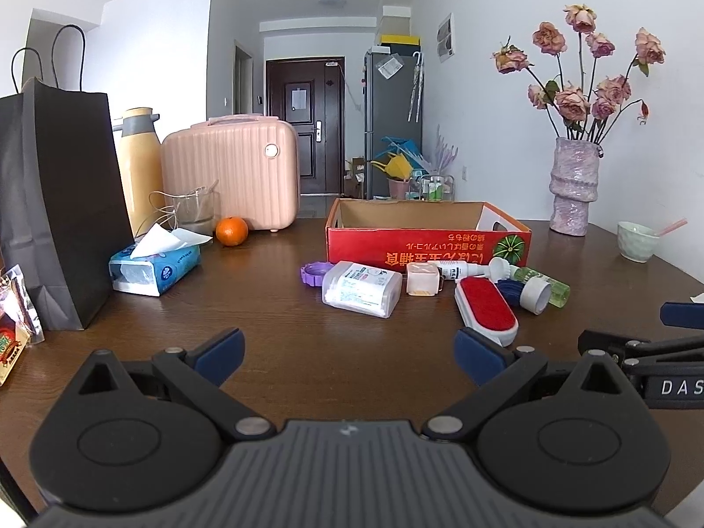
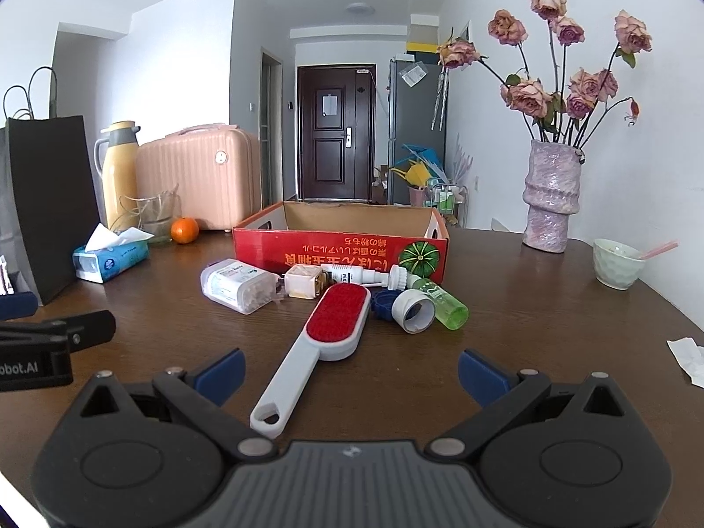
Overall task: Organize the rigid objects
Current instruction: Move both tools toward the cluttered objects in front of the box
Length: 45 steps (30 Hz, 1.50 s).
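Left gripper (image 1: pixel 350 358) and right gripper (image 2: pixel 350 369) released, jaws wide, level above table (image 2: pixel 528 308); lint brush (image 2: pixel 325 339) ahead.

White walls enclosed a bright room; a dark brown panelled door (image 2: pixel 335 132) stood at the far end, a tall grey refrigerator (image 2: pixel 416 132) beside it, under a round ceiling lamp (image 2: pixel 360 9).

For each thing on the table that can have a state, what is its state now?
Left gripper: open, holding nothing.
Right gripper: open, holding nothing.
Red cardboard box: open-topped.
Lint brush: lying flat, red side up.
Green bottle: lying on its side.
Cotton swab container: lying on its side.
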Tool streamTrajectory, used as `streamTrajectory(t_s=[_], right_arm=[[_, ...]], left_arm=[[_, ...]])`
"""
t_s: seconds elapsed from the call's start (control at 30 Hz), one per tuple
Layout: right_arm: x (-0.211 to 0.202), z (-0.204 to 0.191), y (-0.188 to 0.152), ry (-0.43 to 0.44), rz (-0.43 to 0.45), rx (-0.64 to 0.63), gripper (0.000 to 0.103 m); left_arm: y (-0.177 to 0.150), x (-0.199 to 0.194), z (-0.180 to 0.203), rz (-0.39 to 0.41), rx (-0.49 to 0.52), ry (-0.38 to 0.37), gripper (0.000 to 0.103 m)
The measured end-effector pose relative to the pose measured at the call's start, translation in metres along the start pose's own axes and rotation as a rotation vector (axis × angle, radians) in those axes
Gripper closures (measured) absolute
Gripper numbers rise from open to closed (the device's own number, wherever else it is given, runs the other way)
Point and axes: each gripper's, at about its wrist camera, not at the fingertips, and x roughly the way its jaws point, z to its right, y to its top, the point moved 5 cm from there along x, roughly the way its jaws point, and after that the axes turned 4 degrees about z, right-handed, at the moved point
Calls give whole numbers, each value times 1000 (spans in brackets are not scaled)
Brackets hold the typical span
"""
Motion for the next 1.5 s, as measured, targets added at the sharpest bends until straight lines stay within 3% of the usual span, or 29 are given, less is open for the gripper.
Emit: streamTrajectory(t_s=[1.03, 1.5], right_arm=[[90, -5, 28, 3, -88, -18, 0], [148, -14, 34, 13, -170, -55, 0]], left_arm=[[33, 86, -10, -50, -7, -3, 0], [39, 134, -19, -90, -10, -1, 0]])
